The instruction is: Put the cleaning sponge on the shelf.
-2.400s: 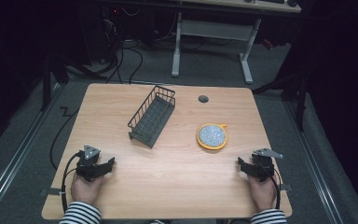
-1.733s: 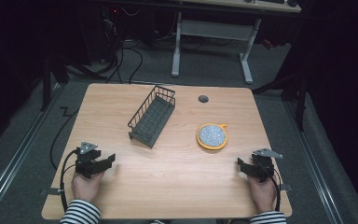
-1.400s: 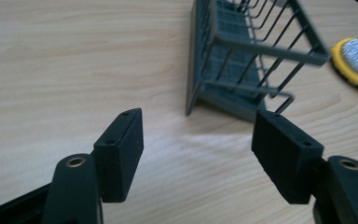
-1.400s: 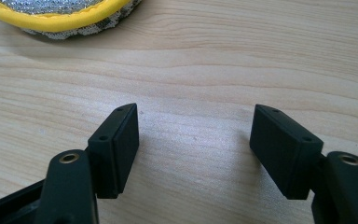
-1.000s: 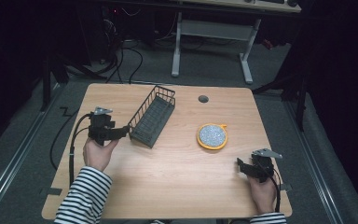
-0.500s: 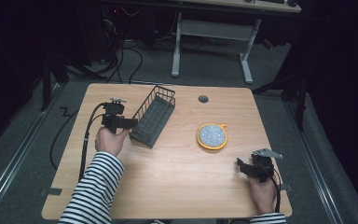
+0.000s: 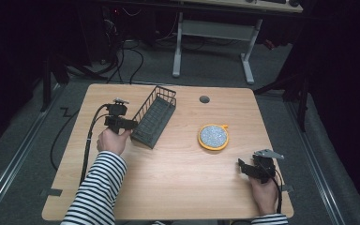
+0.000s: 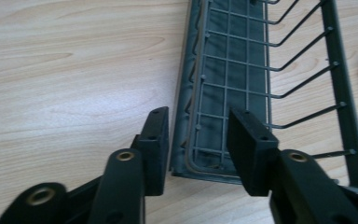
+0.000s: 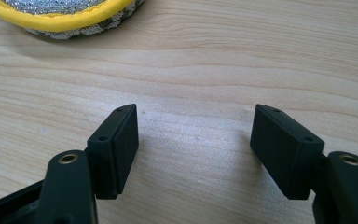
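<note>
The dark wire basket (image 7: 153,117) is sitting tilted on the wooden table (image 7: 168,187), with nothing lying inside it. The left gripper (image 8: 196,140) is straddling the basket's near wall, jaws parted on either side, not pinching it. The right gripper (image 9: 193,149) is resting wide open over bare wood, near the yellow-rimmed round scrubber (image 7: 213,136), whose top the right gripper view is cutting off.
</note>
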`<state>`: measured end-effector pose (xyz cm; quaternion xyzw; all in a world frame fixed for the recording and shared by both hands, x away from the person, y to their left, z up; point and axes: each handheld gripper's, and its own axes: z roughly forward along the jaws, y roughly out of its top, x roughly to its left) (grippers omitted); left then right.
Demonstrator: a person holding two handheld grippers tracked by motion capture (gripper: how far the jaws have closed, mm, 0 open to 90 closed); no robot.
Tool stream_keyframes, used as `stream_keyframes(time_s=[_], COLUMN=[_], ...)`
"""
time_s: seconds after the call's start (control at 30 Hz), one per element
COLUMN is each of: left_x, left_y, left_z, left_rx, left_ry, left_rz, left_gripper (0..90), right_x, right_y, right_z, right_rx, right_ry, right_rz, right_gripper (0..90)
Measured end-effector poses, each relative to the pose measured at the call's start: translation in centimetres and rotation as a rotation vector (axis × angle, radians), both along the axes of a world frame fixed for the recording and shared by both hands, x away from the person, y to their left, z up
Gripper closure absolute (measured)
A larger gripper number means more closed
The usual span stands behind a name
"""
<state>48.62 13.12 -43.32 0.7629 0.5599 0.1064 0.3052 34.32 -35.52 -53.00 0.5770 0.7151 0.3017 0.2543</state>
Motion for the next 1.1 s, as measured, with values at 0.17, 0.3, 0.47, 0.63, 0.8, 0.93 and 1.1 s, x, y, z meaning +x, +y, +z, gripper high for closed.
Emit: stream_keyframes(time_s=[0.17,0.3,0.47,0.63,0.8,0.93,1.1], left_x=[-0.2,-0.2,-0.3,-0.3,-0.4,-0.6,-1.0], left_y=[-0.2,0.1,0.2,0.3,0.2,-0.1,-0.2], left_z=[0.1,0.1,0.1,0.1,0.1,0.0,0.0], left_rx=[0.005,0.009,0.017,0.011,0.007,0.006,0.007], left_ry=[-0.002,0.0,-0.008,-0.009,-0.015,-0.019,-0.028], left_rz=[-0.009,-0.018,-0.035,-0.051,-0.095,-0.13,-0.182], left_gripper=[68.5,73.5,74.0,74.3,74.5,74.6,74.6], right_x=[0.0,0.0,0.0,0.0,0.0,0.0,0.0], right_y=[0.0,0.0,0.0,0.0,0.0,0.0,0.0], right_z=[0.0,0.0,0.0,0.0,0.0,0.0,0.0], right_rx=[0.0,0.001,0.0,0.0,0.0,0.0,0.001], right_ry=[0.0,0.0,0.0,0.0,0.0,0.0,0.001], right_rz=[0.0,0.0,0.0,0.0,0.0,0.0,-0.001], right_gripper=[32.3,32.3,32.3,32.3,32.3,32.3,32.3])
